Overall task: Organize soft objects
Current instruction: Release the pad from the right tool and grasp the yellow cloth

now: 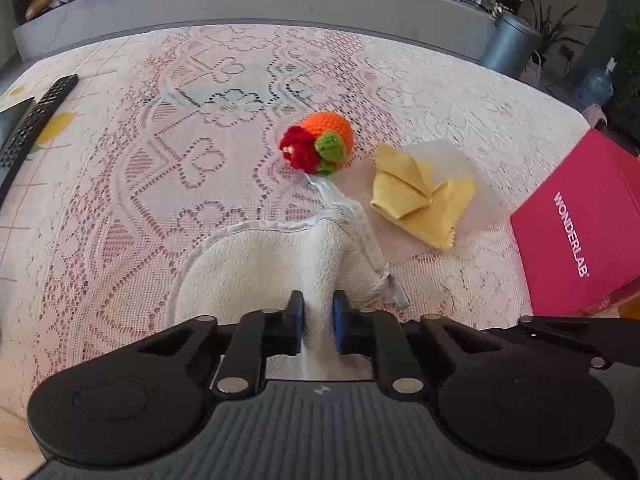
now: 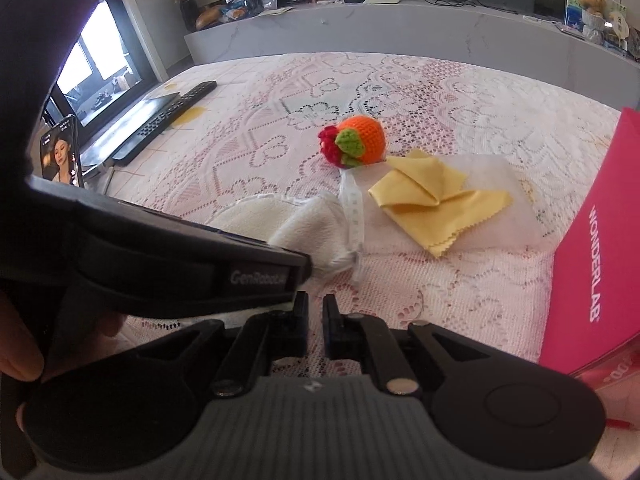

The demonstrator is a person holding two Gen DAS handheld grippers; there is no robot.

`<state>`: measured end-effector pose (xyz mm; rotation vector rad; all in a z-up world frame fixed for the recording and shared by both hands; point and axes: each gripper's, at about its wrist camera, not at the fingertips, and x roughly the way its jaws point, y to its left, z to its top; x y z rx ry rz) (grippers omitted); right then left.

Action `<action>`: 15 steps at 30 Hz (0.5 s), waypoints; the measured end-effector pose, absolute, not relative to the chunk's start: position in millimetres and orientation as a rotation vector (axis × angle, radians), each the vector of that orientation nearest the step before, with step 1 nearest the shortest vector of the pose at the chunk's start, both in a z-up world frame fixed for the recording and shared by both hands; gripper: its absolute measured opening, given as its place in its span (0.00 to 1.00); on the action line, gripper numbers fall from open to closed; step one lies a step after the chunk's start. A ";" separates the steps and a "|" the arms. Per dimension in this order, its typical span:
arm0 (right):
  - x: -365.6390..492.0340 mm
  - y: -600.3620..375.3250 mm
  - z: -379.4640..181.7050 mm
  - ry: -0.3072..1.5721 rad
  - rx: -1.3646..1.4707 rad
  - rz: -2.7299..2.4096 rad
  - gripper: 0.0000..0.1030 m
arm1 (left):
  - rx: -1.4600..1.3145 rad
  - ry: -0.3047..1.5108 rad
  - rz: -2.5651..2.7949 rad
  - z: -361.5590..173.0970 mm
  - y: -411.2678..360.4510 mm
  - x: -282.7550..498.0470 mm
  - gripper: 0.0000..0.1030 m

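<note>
A white fleecy cloth with a grey ribbon trim [image 1: 264, 264] lies on the lace tablecloth [image 1: 132, 184]. My left gripper [image 1: 318, 320] is shut on its near edge. The cloth also shows in the right wrist view [image 2: 304, 216], partly hidden by the left gripper's body [image 2: 180, 264]. An orange crocheted ball with red and green knit parts [image 1: 320, 142] sits beyond the cloth; it also shows in the right wrist view [image 2: 354, 140]. A folded yellow cloth [image 1: 420, 196] lies to its right on a thin white sheet, seen too in the right wrist view [image 2: 436, 200]. My right gripper [image 2: 316, 320] is nearly shut and empty, above the tablecloth to the right of the white cloth.
A magenta WONDERLAB box [image 1: 584, 228] stands at the right table edge, also in the right wrist view [image 2: 596, 256]. A black remote [image 1: 36, 120] and a dark flat device lie at the far left. A phone [image 2: 62, 152] stands by the window. A grey counter runs behind the table.
</note>
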<state>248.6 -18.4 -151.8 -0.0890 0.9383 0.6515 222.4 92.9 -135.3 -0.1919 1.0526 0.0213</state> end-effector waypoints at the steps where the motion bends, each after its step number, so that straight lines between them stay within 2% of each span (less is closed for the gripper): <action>1: 249.2 -21.0 -150.4 0.933 -0.085 0.634 0.06 | -0.201 1.045 0.030 -133.6 95.2 220.2 0.13; 5: 257.1 -32.6 -142.0 0.881 -0.049 0.567 0.07 | -0.201 0.979 0.069 -124.1 99.5 218.6 0.13; 7: 265.1 -34.6 -138.5 0.844 -0.053 0.527 0.10 | -0.194 0.946 0.081 -119.2 101.5 221.8 0.13; 9: 277.0 -33.8 -136.6 0.827 -0.048 0.501 0.33 | -0.203 0.927 0.093 -118.0 104.7 225.1 0.13; 12: 294.2 -25.7 -137.8 0.789 -0.063 0.470 0.48 | -0.223 0.915 0.083 -118.5 108.1 229.1 0.13; 13: 300.4 -22.2 -139.6 0.785 -0.072 0.457 0.50 | -0.222 0.914 0.082 -119.4 107.8 229.7 0.13; 15: 313.0 -17.6 -145.0 0.791 -0.071 0.428 0.65 | -0.224 0.920 0.080 -121.5 108.0 230.4 0.13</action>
